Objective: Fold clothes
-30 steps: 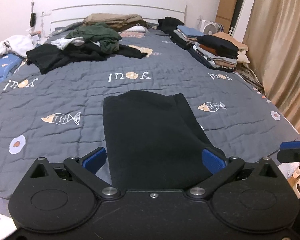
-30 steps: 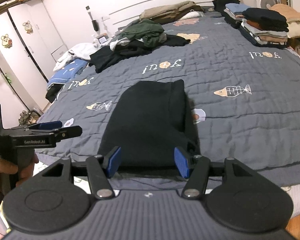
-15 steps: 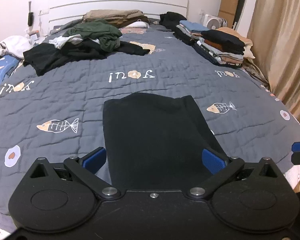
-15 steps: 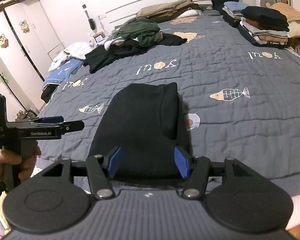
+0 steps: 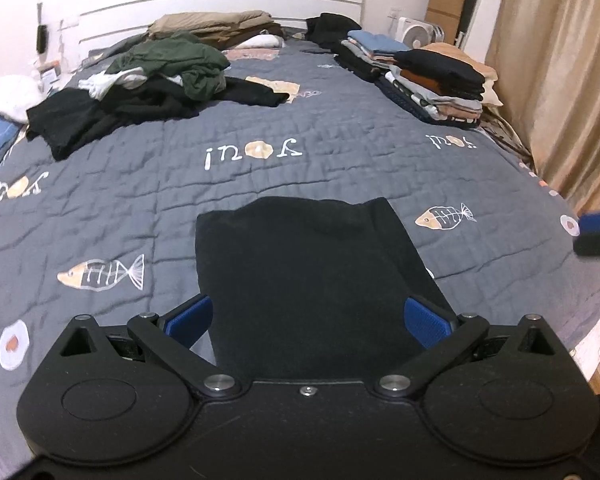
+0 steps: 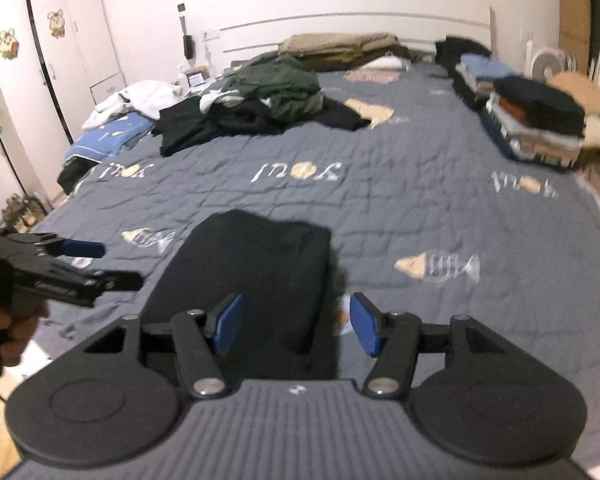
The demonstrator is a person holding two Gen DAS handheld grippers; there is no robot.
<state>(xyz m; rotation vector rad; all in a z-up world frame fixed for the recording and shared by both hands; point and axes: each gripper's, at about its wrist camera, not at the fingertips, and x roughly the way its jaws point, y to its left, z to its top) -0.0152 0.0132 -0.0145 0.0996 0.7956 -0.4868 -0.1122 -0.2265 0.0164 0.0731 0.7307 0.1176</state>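
Both grippers have lifted back a little from the folded black garment (image 5: 312,280), which lies flat near the foot edge of the grey quilt (image 5: 340,160). Neither touches it: the left gripper (image 5: 308,316) is spread wide and empty, and the right gripper (image 6: 296,324) is parted less widely, also empty. Farther up the bed an unfolded heap (image 5: 152,76) of green, black and white clothes sits left, and a neat folded stack (image 5: 436,80) sits right. Beyond are a white headboard (image 5: 220,8), beige curtains (image 5: 560,80) and a wardrobe (image 6: 48,48).
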